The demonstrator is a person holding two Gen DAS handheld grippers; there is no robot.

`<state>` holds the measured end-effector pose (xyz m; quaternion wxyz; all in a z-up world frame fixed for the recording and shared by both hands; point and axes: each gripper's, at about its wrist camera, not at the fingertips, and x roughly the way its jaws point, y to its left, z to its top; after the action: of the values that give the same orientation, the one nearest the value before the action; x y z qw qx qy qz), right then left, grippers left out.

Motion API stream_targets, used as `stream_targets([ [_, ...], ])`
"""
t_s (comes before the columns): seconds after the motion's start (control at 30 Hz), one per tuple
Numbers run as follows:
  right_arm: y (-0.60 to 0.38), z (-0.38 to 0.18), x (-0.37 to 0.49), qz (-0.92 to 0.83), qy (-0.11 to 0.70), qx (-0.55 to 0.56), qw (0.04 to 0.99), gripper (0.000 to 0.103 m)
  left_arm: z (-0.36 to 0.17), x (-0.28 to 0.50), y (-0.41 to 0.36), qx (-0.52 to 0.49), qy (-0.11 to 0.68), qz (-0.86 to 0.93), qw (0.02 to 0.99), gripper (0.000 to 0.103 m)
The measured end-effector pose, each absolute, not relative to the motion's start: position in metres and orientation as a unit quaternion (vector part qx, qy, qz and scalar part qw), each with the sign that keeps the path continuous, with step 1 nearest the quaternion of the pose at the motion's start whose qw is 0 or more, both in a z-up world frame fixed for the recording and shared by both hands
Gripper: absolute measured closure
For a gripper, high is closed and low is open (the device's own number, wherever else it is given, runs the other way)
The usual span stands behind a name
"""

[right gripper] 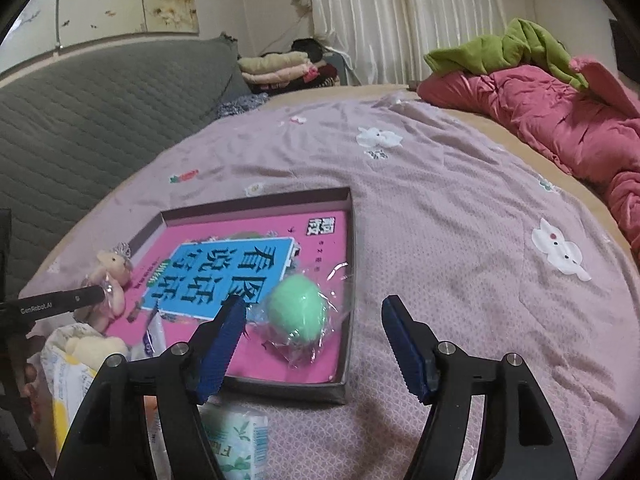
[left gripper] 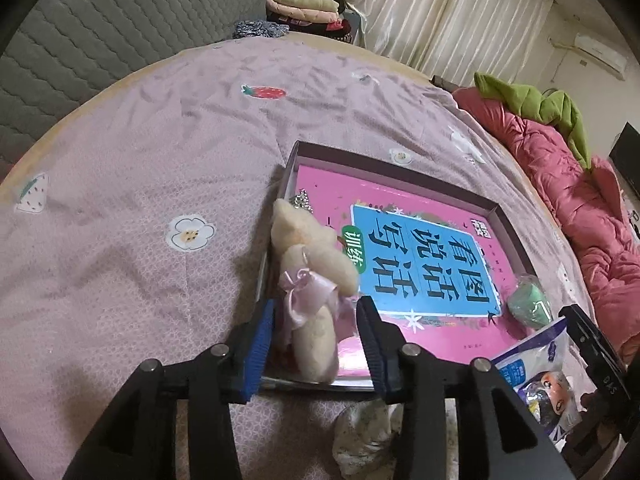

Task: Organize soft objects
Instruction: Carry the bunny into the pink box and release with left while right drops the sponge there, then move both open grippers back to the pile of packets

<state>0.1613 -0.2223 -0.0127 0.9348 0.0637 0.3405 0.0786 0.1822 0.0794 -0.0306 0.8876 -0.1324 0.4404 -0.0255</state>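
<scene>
Both tools stand apart, the left tool (left gripper: 316, 344) loose around the plush bear (left gripper: 312, 280) at lower centre, the right tool (right gripper: 316, 344) clear of the green ball (right gripper: 298, 304) in the box (right gripper: 348, 320); next, probably, the loose items below it.

On the pink book (left gripper: 400, 256) lying in the box I read the large characters "看图说话写话" with "训练" in a green patch beside them, while "GenRobot.AI" stood in white on my left claw's black finger (right gripper: 60, 303), and a pack (right gripper: 238, 444) in front showed only unreadable letters.
</scene>
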Motion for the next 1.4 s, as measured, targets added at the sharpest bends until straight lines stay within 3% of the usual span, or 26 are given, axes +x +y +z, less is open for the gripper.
stream_targets([
  [0.33, -0.230, -0.007, 0.159, 0.074, 0.322, 0.078, 0.941, 0.030, -0.024, 0.177, 0.079, -0.122, 0.433, -0.022, 0.893, 0.060],
  [0.43, -0.232, -0.006, 0.158, 0.073, 0.318, 0.080, 0.942, 0.030, -0.019, 0.172, 0.081, -0.119, 0.428, -0.021, 0.896, 0.053],
  [1.4, -0.235, 0.003, 0.141, 0.086, 0.290, 0.105, 0.947, 0.027, -0.004, 0.132, 0.066, -0.117, 0.421, -0.046, 0.898, 0.053],
])
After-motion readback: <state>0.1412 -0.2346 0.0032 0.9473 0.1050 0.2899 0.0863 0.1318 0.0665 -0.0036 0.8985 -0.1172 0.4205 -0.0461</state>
